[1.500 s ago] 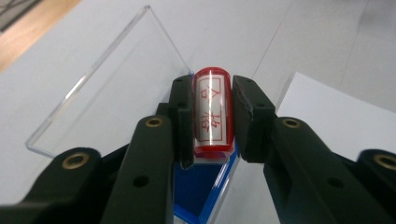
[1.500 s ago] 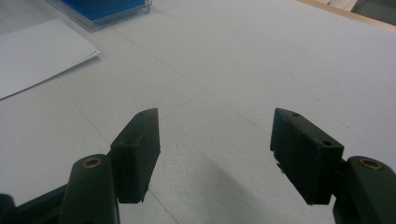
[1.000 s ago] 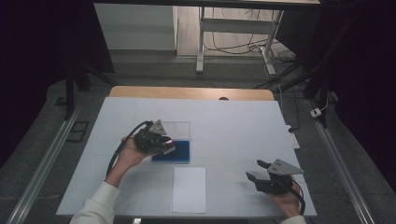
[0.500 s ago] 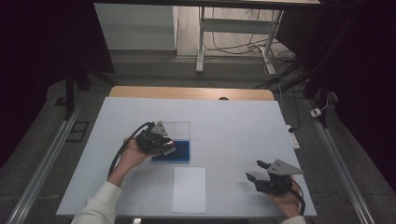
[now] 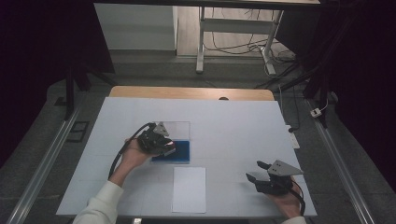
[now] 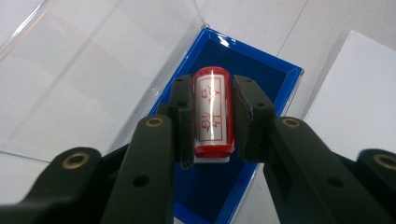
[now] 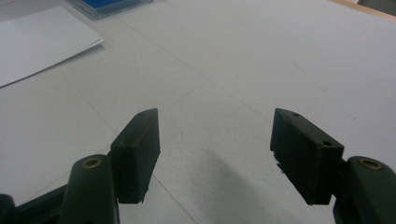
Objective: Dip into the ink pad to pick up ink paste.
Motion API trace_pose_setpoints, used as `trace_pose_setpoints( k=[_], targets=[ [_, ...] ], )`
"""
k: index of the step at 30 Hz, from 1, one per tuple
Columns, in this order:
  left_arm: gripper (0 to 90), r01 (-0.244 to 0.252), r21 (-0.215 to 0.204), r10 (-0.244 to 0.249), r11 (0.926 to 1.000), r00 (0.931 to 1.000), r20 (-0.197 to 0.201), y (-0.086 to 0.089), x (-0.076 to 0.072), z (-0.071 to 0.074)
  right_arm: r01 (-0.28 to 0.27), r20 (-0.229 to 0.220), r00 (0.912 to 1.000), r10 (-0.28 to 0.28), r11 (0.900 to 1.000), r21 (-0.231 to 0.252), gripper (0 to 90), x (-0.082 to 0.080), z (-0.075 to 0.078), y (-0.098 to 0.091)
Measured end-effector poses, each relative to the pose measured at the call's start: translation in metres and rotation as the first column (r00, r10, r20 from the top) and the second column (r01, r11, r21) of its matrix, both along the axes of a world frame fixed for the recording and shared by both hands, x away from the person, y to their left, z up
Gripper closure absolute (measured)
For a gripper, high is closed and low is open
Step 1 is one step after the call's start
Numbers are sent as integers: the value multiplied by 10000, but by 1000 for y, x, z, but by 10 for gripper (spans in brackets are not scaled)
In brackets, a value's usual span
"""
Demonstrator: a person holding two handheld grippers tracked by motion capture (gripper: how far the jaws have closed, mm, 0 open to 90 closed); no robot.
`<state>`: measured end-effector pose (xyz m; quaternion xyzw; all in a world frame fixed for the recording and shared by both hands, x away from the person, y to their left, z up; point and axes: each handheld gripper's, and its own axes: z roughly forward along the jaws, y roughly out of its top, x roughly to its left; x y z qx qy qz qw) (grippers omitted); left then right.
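A red stamp point(image 6: 213, 113) with a white label of red characters sits between the jaws of my left gripper point(image 6: 214, 119), which is shut on it. It hangs over the blue ink pad point(image 6: 219, 186) in its case, whose clear lid point(image 6: 88, 74) lies open to one side. From above, the left gripper point(image 5: 169, 148) is over the blue ink pad point(image 5: 181, 150) at the table's middle left. A white sheet of paper point(image 5: 188, 189) lies just in front of the pad. My right gripper point(image 7: 215, 156) stands open above bare table, seen in the high view at the front right point(image 5: 254, 171).
The white table top point(image 5: 233, 126) has a wooden strip point(image 5: 187, 92) along its far edge. A cable point(image 5: 122, 151) trails from the left gripper. Beyond the table are a metal frame point(image 5: 201, 42) and floor cables. The sheet's corner point(image 7: 42, 39) lies left of the right gripper.
The left gripper has shifted slightly over the ink pad with the stamp in it. The right gripper has stayed in place.
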<state>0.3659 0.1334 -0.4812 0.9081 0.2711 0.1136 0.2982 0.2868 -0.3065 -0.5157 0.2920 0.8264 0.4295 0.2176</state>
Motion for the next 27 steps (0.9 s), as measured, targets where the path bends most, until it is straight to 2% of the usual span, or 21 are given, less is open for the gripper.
trace_pose_setpoints(
  k=[11,18,27],
  targets=[
    [710,-120,-45,120,9999,9999,-61,0,0,-1,60,7,10000,-60,9999,-114,324,0,0,1],
    [711,-227,296,227,9993,9997,-9,-4,-2,-1,-64,-151,9999,62,9999,-122,324,0,-1,2],
    [713,-355,662,353,9972,9994,50,-10,-3,-3,-35,-106,9999,33,9998,-196,323,0,-1,4]
  ],
)
